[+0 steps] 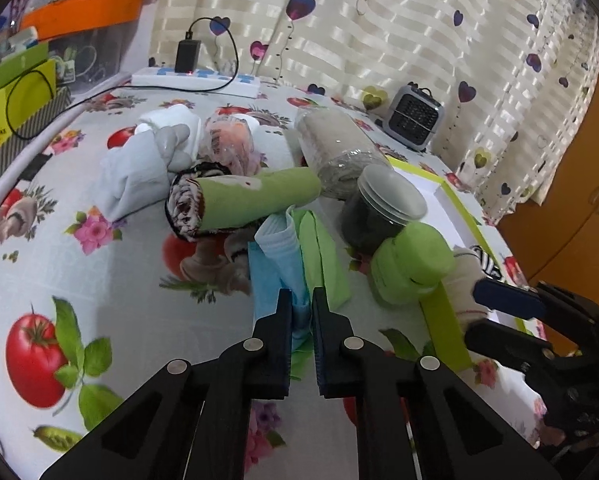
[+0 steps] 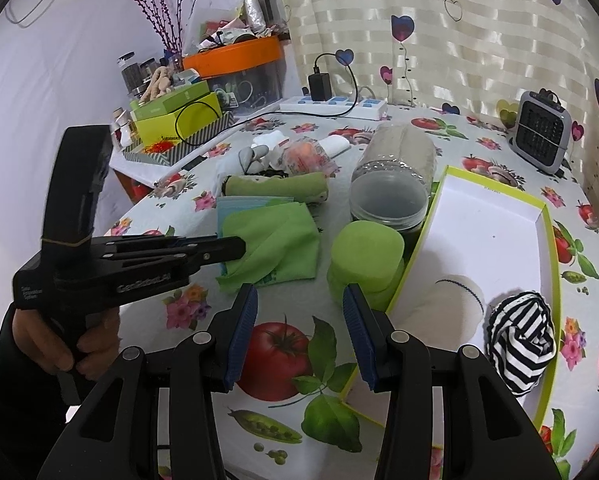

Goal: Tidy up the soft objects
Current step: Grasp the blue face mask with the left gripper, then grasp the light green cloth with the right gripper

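Currently pinching the blue cloth (image 1: 277, 256) in left tongs (image 1: 300, 300), right tongs (image 2: 300, 296) spread, idling; next needing lifting toward the green-rimmed box (image 2: 545, 280).

1. The light blue cloth (image 1: 277, 248) runs down between the closed pads of the left gripper (image 1: 301, 300), its lower end hidden.
2. The green box (image 2: 499, 248) is cut by the right gripper (image 2: 299, 300) at lower centre (near corner unseen).
3. The striped sock (image 1: 485, 258), right of frame, is blurred.
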### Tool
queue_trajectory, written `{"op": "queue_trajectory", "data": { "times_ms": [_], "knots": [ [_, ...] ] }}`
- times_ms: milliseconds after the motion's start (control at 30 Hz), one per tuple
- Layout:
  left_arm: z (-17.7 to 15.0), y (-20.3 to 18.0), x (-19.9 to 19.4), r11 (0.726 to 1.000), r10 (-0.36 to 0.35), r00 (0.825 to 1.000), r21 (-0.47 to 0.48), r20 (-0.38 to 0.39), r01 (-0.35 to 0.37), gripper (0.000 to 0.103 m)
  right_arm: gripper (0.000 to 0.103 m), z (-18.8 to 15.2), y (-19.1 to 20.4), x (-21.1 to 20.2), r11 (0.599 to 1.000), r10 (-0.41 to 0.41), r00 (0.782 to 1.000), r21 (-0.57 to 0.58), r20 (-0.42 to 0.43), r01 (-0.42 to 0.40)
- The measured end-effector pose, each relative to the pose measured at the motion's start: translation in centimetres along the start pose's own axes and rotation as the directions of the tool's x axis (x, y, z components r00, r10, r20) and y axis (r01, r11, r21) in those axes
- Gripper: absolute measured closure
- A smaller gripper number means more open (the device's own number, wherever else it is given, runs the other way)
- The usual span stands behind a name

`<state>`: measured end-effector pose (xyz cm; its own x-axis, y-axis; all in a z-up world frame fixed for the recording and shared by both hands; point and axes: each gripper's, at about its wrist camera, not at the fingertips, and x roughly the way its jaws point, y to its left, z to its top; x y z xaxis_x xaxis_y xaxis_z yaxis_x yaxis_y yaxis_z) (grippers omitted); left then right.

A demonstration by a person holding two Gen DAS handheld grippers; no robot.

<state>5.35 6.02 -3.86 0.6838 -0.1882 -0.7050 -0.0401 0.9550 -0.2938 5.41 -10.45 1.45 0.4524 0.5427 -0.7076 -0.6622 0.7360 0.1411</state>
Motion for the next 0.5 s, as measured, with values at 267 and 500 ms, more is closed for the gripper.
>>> {"op": "queue_trajectory", "data": {
  "times_ms": [267, 500],
  "knots": [
    [-2.1, -0.6, -3.5, 0.996, -0.09, 0.996, 0.008, -0.015, 0.09, 0.084, 0.057, -0.6, 1.2, 1.5, 0.999, 0.048, 0.997, -0.02, -0.054, -0.049],
    [-3.4, 1.0, -5.3, 0.998, -0.048, 0.999, -0.028, 0.0, 0.048, 0.067, 0.052, -1.1, 2.8, 3.6, 0.993, 0.112, 0.989, -0.03, -0.1, -0.115]
  ]
}}
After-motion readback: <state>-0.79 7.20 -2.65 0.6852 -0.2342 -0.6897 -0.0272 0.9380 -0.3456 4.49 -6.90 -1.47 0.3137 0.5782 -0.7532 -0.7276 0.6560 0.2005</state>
